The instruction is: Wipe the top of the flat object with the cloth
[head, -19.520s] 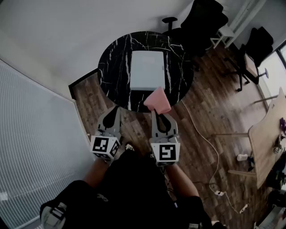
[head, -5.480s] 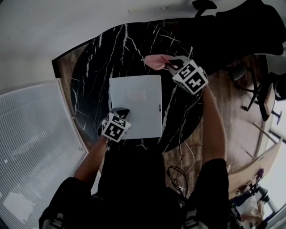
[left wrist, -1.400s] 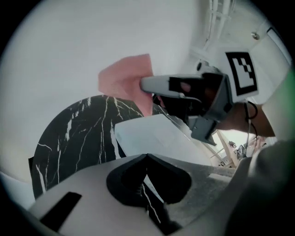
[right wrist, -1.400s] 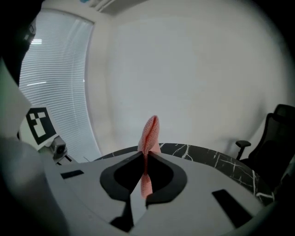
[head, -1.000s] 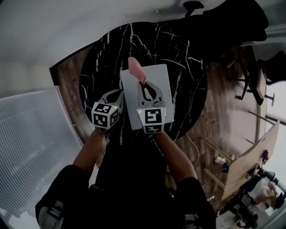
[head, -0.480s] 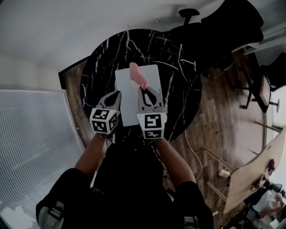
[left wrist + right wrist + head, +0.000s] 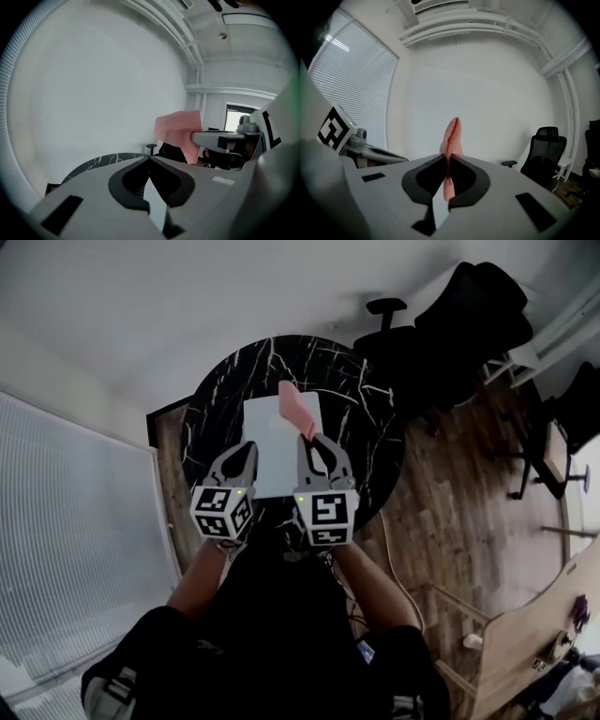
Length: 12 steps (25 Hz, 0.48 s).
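A flat white rectangular object lies on the round black marble table. My right gripper is shut on a pink cloth, held up above the near right part of the object; the cloth sticks up between its closed jaws. The cloth also shows in the left gripper view, to the right. My left gripper hovers beside it over the table's near left edge, jaws shut and empty.
Black office chairs stand behind the table at the right. A white wall runs along the far side and window blinds fill the left. Wooden floor lies to the right, with a wooden desk corner at lower right.
Both grippers have drawn back toward the person and lifted off the flat object, the right one still carrying the pink cloth. The table now looks smaller and farther away.
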Each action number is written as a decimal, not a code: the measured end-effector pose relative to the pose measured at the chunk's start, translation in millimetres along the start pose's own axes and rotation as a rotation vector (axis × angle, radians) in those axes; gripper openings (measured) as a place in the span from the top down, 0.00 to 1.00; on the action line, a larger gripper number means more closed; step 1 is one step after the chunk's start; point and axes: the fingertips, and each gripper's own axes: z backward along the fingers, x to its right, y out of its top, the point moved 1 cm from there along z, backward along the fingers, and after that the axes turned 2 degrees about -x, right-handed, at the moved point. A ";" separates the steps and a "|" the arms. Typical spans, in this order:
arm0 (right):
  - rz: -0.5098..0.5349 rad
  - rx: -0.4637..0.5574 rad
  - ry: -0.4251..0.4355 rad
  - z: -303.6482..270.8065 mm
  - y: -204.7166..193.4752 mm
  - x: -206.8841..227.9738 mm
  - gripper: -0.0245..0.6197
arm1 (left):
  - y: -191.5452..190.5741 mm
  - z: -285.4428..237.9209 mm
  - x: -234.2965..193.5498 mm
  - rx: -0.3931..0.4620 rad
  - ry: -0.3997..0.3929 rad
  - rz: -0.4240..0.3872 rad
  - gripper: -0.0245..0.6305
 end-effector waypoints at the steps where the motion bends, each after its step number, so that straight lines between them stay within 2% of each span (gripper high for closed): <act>1: 0.002 0.014 0.005 9.6 3.8 -0.4 0.95 | 4.0 8.3 6.0 0.016 0.007 0.002 0.96; 4: 0.013 0.041 0.019 37.2 14.9 -5.1 0.95 | 14.0 33.6 20.5 0.055 0.036 -0.001 0.96; 8: 0.037 0.098 0.009 64.9 33.6 -10.4 0.95 | 30.9 61.8 30.5 0.120 0.076 -0.056 0.96; 12: 0.053 0.137 -0.020 87.5 43.4 -15.6 0.95 | 40.0 84.3 37.5 0.173 0.069 -0.082 0.96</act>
